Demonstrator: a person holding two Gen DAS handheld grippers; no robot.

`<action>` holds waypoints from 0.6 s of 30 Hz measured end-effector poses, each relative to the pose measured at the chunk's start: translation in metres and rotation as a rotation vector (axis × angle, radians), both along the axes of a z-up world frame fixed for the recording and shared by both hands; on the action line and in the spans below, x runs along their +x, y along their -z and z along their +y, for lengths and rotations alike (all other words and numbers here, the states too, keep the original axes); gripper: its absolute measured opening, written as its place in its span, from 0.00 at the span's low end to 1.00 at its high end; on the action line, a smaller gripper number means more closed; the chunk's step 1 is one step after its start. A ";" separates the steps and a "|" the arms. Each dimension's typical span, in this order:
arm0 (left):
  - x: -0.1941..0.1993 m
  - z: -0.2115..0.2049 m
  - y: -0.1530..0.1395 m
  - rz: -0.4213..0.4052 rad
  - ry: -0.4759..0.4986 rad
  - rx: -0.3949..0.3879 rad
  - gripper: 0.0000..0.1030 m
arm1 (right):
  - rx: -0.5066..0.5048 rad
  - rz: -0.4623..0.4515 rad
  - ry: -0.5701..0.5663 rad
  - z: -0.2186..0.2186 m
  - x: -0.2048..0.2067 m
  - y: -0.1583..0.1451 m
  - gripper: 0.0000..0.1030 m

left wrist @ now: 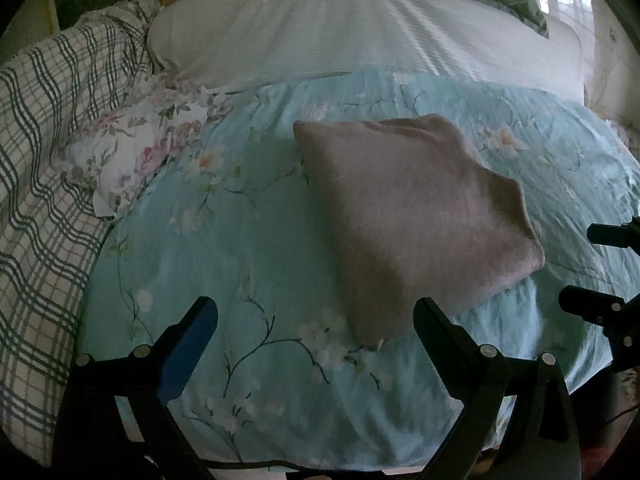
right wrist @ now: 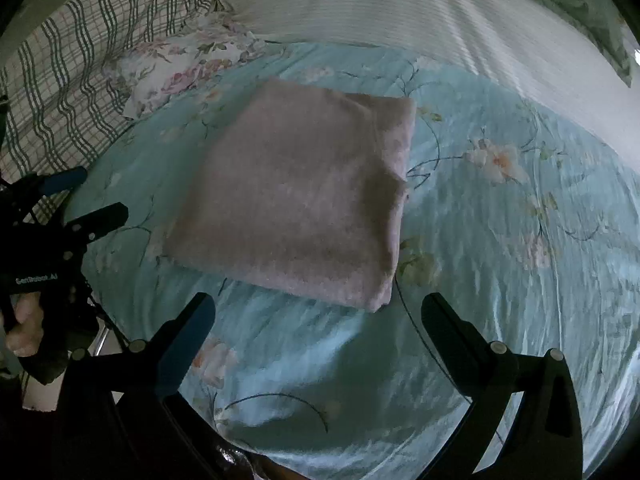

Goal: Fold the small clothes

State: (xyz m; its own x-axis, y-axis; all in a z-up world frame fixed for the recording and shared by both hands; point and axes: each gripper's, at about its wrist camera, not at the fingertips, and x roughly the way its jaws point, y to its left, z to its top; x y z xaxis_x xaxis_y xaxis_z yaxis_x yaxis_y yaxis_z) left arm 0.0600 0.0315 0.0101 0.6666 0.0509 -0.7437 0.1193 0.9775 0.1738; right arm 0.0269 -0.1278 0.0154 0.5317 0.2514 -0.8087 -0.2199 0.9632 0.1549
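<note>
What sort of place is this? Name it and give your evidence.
Most likely a bedroom: the folded pink cloth lies on a bed's blue floral bedspread, with a white pillow and a plaid blanket beside it.

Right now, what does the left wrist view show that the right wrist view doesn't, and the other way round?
Only the left wrist view shows a small pale tab at the folded pink cloth's near corner and window glare at upper right. Only the right wrist view shows the person's hand holding the left gripper. Both show the cloth lying folded on the blue floral cover, the plaid blanket, the white pillow, and both grippers open, touching nothing.
</note>
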 end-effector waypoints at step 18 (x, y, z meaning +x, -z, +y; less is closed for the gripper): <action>0.022 0.001 0.005 0.018 -0.023 0.009 0.96 | 0.021 0.008 -0.006 0.001 0.026 -0.003 1.00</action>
